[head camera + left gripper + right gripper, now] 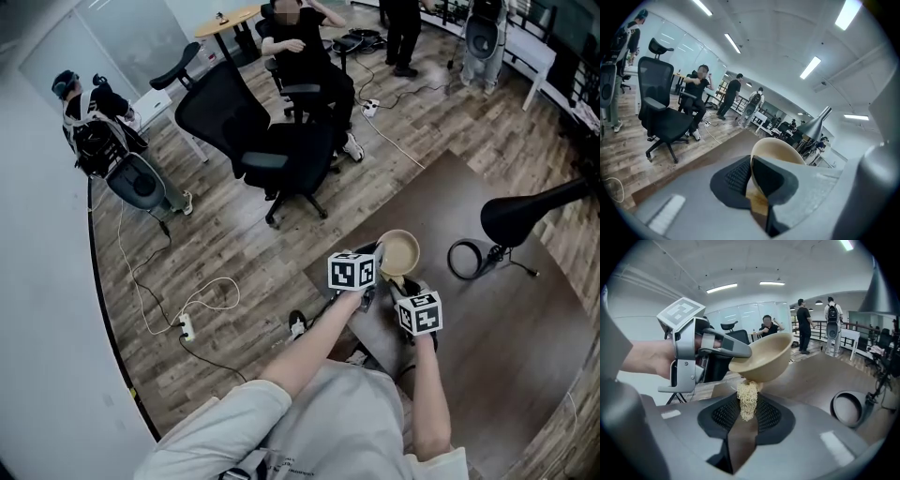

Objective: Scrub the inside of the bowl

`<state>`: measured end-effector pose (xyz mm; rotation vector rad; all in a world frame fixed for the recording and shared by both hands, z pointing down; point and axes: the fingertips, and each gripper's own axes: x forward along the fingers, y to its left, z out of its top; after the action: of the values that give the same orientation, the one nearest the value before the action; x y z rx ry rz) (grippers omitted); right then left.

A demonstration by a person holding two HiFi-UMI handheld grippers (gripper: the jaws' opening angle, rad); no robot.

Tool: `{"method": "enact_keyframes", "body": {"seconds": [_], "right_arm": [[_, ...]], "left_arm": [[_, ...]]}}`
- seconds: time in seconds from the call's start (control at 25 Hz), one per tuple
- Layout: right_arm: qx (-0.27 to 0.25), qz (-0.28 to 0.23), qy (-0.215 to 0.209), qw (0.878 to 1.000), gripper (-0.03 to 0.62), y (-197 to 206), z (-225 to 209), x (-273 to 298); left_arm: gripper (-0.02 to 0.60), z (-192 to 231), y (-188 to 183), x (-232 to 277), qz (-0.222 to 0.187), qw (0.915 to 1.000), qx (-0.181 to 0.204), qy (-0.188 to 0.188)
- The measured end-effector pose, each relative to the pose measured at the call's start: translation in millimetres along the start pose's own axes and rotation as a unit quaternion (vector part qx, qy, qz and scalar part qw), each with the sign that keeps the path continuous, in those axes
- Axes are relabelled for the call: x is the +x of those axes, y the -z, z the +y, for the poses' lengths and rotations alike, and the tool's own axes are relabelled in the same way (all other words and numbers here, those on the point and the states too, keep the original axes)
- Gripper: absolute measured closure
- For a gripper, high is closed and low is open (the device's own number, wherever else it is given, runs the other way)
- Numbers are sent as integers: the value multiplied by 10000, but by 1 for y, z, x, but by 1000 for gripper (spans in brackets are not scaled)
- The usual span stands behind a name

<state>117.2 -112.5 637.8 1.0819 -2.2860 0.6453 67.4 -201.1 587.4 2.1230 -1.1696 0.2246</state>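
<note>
L gripper (751, 180) is clamping the rim of the tan bowl (777, 149), holding it up off the wood floor (234, 253). R gripper (748, 414) is pinching a fibrous scrubber (748, 401) w/ its top touching the bowl's outer base.

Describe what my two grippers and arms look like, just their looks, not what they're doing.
The left gripper and the right gripper have smooth grey bodies with black, finely ribbed pads. Each carries a white cube, left and right, printed with black square markers. The person wears a light grey short-sleeved T-shirt, forearms bare.
</note>
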Motion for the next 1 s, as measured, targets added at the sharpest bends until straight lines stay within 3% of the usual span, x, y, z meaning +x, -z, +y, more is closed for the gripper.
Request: {"method": "enact_keyframes", "body": {"seconds": [0.28, 0.6, 0.8, 1.0], "right_arm": [[-264, 325, 366, 9985, 477, 1, -36, -18], [-386, 447, 390, 9975, 477, -6, -57, -36], [-847, 735, 436, 9927, 477, -15, -57, -37], [-959, 765, 205, 9922, 477, -24, -59, -42]], "left_arm": [[565, -11, -4, 4, 140, 9970, 765, 40], [566, -12, 1, -1, 377, 9844, 1717, 10], [566, -10, 8, -6, 356, 9811, 1901, 86], [566, -19, 15, -14, 303, 9716, 2334, 237]]}}
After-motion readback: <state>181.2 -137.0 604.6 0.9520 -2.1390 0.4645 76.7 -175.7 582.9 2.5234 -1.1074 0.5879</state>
